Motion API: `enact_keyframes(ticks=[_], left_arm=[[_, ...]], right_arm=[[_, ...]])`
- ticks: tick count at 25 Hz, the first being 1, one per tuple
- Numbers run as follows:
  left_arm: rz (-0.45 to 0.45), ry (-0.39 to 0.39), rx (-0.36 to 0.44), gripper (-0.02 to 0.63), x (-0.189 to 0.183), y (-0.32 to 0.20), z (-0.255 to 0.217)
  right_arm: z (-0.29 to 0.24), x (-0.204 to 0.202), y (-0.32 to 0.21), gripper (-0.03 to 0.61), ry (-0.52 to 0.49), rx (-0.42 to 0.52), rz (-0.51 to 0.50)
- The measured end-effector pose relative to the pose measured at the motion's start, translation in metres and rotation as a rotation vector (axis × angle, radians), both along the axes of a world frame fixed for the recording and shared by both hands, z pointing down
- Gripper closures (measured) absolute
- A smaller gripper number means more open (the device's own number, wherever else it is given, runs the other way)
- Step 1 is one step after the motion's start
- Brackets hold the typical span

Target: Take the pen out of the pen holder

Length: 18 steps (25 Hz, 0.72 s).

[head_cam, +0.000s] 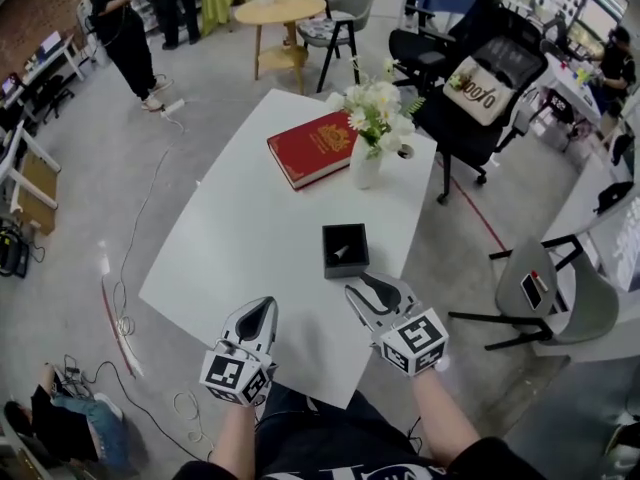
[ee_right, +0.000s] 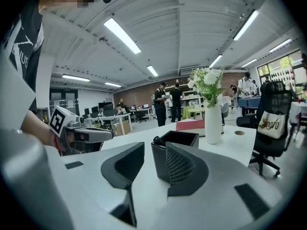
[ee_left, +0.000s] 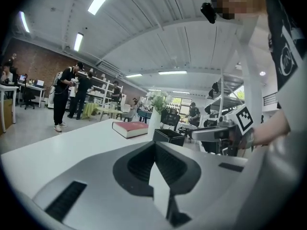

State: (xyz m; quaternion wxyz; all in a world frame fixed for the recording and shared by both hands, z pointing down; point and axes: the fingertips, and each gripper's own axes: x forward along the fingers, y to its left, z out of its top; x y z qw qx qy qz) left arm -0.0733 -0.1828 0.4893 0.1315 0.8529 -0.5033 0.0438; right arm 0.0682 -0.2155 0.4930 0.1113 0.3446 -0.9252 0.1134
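Head view shows the white worktop [head_cam: 250, 238] filling mid-frame. At lower centre the left tongs [head_cam: 264, 310] are together. The right tongs [head_cam: 362, 286] are apart and empty, just below the black holder [head_cam: 346, 269]. The pen [ee_right: 157, 142] stands inside the holder.

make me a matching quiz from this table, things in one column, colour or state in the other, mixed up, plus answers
1 book
2 vase
3 pen holder
4 left gripper

A fingers together
B black, square
C red, lying flat
D white, holding flowers

Pairs: 1-C, 2-D, 3-B, 4-A
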Motion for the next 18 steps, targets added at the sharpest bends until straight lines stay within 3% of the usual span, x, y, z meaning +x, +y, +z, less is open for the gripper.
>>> enact_keyframes(ticks=[8, 11, 18], left_arm=[[0.117, -0.020, 0.003, 0.626, 0.006, -0.029, 0.001], [0.115, -0.005, -0.007, 0.626, -0.002, -0.036, 0.000], [0.147, 0.005, -0.005, 0.626, 0.001, -0.048, -0.004]], right_arm=[[-0.010, -0.014, -0.021, 0.432, 0.023, 0.010, 0.042], [-0.018, -0.024, -0.027, 0.422, 0.026, 0.028, 0.042], [-0.009, -0.041, -0.039, 0.417, 0.152, 0.019, 0.038]])
